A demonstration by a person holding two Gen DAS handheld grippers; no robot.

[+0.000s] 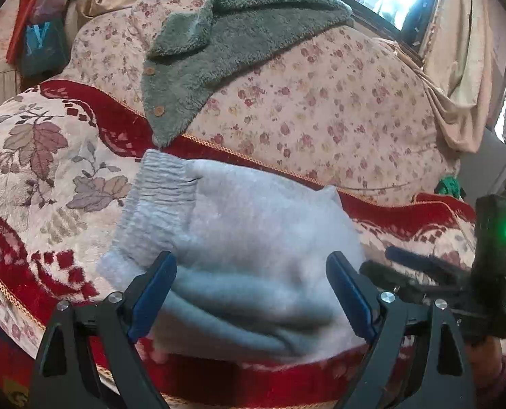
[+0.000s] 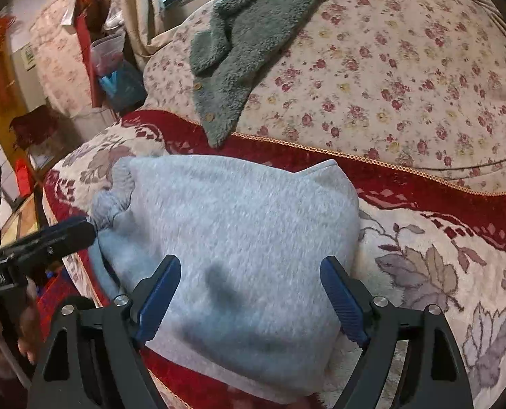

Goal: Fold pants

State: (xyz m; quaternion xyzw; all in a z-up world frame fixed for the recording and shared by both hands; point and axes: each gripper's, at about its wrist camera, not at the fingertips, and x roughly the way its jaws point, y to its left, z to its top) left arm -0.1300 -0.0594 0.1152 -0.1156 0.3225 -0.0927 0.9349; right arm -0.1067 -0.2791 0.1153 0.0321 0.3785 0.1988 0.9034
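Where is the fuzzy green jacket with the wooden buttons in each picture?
Left wrist view: the green jacket lies at upper centre, draped on the flowered cushion, beyond the folded grey pants.
Right wrist view: the green jacket lies at upper centre-left, reaching the top edge.
Shared landmark: its bottom tip touches the red blanket's gold braid edge.

Both wrist views sit close above the folded grey pants (image 1: 239, 238) (image 2: 232, 238), angled down and facing the floral cushion (image 1: 321, 109) (image 2: 389, 78). Left view looks from the pants' left, right view from their right; both share pants, cushion and green fleece (image 1: 225, 51) (image 2: 239, 54).
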